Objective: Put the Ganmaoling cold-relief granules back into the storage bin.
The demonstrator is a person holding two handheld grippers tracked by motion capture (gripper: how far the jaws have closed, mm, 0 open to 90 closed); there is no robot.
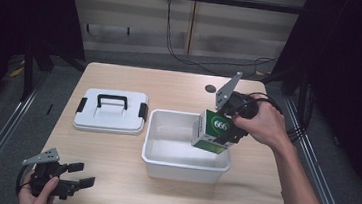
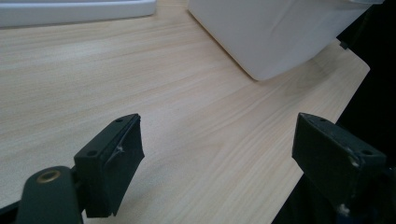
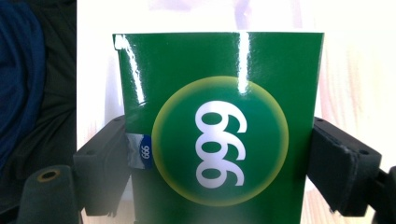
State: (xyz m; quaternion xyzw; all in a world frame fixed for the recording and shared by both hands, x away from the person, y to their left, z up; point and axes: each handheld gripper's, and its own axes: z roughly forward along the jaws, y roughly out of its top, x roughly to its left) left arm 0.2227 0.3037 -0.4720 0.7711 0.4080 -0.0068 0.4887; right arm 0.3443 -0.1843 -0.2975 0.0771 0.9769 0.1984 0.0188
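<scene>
Right now your right hand-held gripper is pinching a green box marked "666" in a pale yellow circle, one jaw pressed on each narrow side of it, as the right gripper view shows plainly. You hold the box tilted over the right end of the white bin, its lower edge down around the level of the bin's rim; whether it touches the bin you cannot tell from the high view. Your right hand sits just beyond the bin's right wall.

Your left hand-held gripper lies low by the tabletop, well to the left of the bin and nearer you, its jaws spread wide with nothing between them. In the left gripper view the bin's near corner stands ahead of those jaws, apart from them.

A white lid with a black handle and black side clips lies flat just left of the bin, not touching it.
</scene>
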